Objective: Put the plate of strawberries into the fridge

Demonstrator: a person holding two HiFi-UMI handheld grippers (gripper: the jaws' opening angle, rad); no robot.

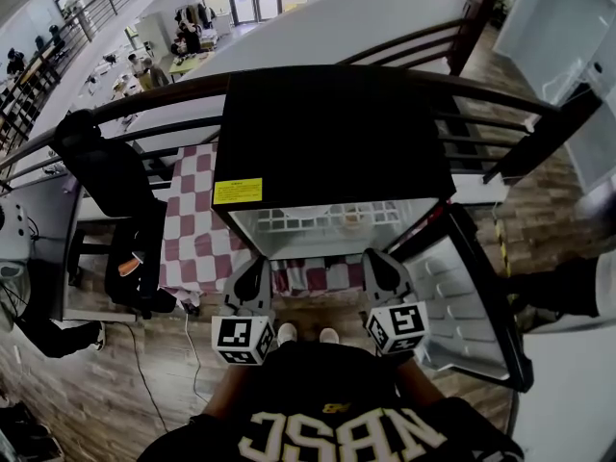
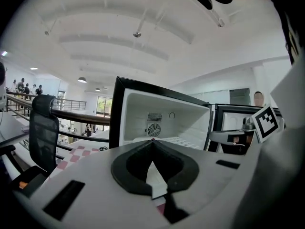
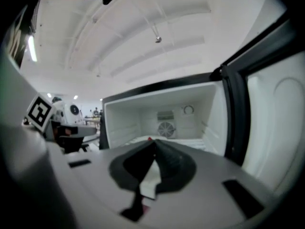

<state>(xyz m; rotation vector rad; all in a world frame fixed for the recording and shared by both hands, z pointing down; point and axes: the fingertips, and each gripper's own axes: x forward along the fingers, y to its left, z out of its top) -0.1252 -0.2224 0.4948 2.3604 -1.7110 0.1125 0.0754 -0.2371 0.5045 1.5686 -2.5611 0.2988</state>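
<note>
Left gripper (image 1: 253, 275) sits in the lower middle of the head view, and in its own view (image 2: 152, 141) I read its jaws as pressed together, tips meeting and nothing caught between them. Right gripper (image 1: 379, 268) stands just beside it toward the right, and its own view (image 3: 153, 142) shows the same: jaws fully together and empty. Both point at the fridge (image 1: 332, 133), a black box in the centre of the head view with a yellow label (image 1: 238, 192) on its top left corner. Its door (image 1: 462, 296) is swung open toward the lower right. The fridge rests on a red-and-white checked cloth (image 1: 197, 229) that shows at its left and below its open front. Inside, the white wire shelf (image 1: 308, 221) crosses the compartment. On its right part I see a pale blot that I take for the plate of strawberries (image 1: 354, 219), too small there to make out. In the left gripper view a red speck (image 2: 152, 139) peeks just over the jaw tips, in front of the round fan grille (image 2: 153, 130) in the back wall. The right gripper view has the same red speck (image 3: 149, 139) below its grille (image 3: 166, 129). A black office chair (image 1: 111, 176) stands at centre left, and a dark railing (image 1: 173, 92) arcs behind the fridge.
</note>
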